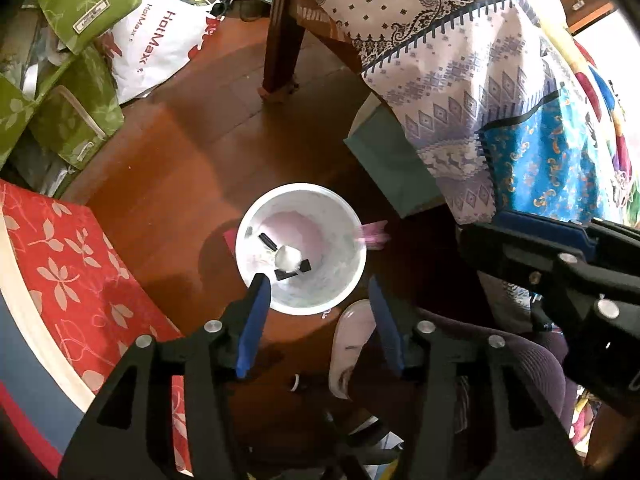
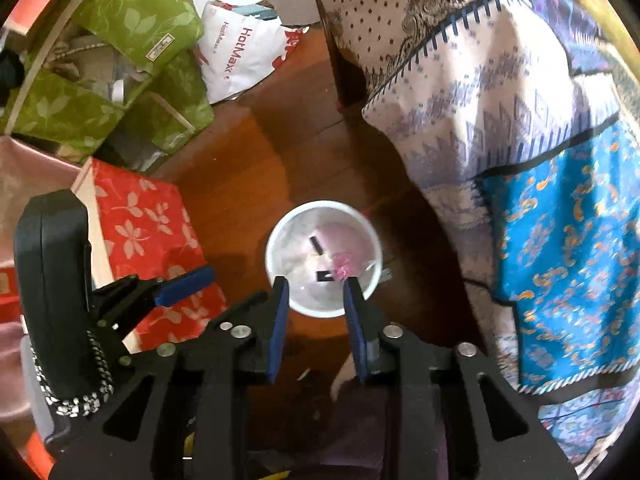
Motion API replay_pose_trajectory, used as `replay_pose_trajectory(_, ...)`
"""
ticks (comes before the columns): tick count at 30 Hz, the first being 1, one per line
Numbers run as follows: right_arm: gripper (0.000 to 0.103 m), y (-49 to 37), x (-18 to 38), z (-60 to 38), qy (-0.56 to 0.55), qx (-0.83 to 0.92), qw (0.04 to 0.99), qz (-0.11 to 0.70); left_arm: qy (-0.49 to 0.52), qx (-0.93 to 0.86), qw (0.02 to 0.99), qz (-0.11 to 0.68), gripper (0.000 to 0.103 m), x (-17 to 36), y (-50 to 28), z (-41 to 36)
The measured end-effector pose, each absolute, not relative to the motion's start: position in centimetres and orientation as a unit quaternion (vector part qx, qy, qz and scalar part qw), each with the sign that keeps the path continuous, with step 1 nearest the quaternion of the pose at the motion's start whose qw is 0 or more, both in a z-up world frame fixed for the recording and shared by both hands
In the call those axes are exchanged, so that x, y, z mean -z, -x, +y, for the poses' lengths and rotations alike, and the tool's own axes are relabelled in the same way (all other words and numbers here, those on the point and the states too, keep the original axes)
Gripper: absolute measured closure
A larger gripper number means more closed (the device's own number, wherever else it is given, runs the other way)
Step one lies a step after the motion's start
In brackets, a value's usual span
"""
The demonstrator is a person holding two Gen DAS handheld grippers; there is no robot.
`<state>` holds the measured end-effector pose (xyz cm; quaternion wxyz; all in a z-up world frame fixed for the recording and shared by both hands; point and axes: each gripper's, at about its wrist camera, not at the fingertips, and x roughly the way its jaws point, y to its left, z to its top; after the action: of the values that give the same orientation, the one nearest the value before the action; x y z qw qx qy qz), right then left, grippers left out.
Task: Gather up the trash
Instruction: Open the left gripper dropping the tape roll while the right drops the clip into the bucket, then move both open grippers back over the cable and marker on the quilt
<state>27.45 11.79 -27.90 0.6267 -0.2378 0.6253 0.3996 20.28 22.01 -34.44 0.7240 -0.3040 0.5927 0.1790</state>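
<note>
White bin (image 1: 301, 249) on wooden floor (image 1: 192, 168), frame centre in both views; inside: black scraps, white wad (image 1: 289, 258). Blurred pink scrap (image 2: 343, 263) mid-air over bin, at its 4 o'clock. Left gripper (image 1: 318, 286) spread, empty, above bin rim. Right gripper (image 2: 315, 286) spread, empty. Red floral box (image 2: 148, 232) at bin's 9 o'clock.

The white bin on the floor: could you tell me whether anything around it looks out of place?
Yes. A blurred pink scrap shows just beyond the rim of the white bin, apparently outside it, while black pieces lie inside. Both grippers are open and empty.
</note>
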Motion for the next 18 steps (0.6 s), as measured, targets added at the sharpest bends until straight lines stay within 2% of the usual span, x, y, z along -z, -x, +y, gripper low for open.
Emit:
replay_pose_trajectory(8,0.075,-27.5,26.8,10.7,0.227,-0.402,0.635,0.619,0.288,-0.192,0.741,0.576,0.053,32.1,-19.3,21.9)
replay_pose_trajectory(18,0.075,-26.7,21.3,7.4,0.217,-0.418,0.689,0.550,0.264,-0.214,0.782,0.522,0.053,26.1,-18.2,21.5)
